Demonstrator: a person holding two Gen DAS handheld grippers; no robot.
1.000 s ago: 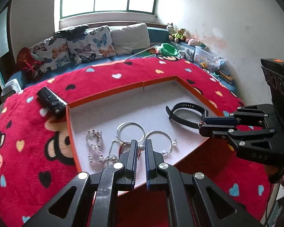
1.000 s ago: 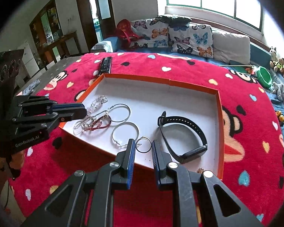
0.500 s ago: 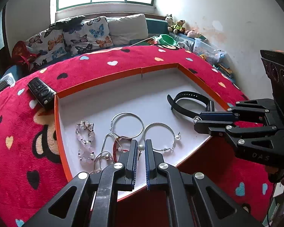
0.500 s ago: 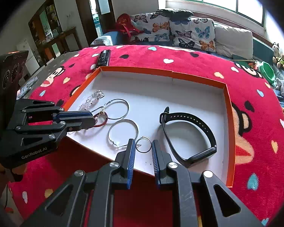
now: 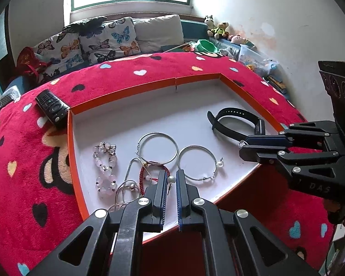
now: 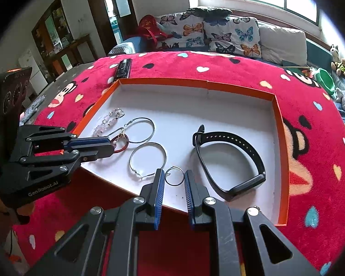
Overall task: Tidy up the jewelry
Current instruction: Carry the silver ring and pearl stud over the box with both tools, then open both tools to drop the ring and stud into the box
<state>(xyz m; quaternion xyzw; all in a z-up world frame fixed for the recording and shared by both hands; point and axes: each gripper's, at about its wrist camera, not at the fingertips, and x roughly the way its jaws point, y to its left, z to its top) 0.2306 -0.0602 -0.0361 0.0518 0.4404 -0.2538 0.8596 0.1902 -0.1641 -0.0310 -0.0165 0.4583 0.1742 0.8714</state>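
An orange-rimmed white tray [image 5: 126, 96] [image 6: 281, 124] holds the jewelry. In the left wrist view lie a pink bead bracelet [image 5: 104, 165], two silver hoops [image 5: 157, 148] [image 5: 196, 165], a red cord bracelet [image 5: 147, 177], a pearl stud [image 5: 171, 179] and a black wristband [image 5: 235, 122]. My left gripper [image 5: 171, 179] is narrowly open with the pearl stud between its tips. My right gripper [image 6: 174, 178] is open around a small silver ring [image 6: 174, 176]. The wristband [image 6: 230, 163] lies to its right.
A red monkey-print blanket [image 5: 34, 161] covers the table. A black remote [image 5: 51, 107] lies at the tray's far left corner. A sofa with butterfly cushions [image 5: 99, 41] and toys stands behind. A wall is at the right.
Both grippers moved forward over the tray's near edge and lower. The right gripper's fingers have widened a little around the small ring. The jewelry has not moved.
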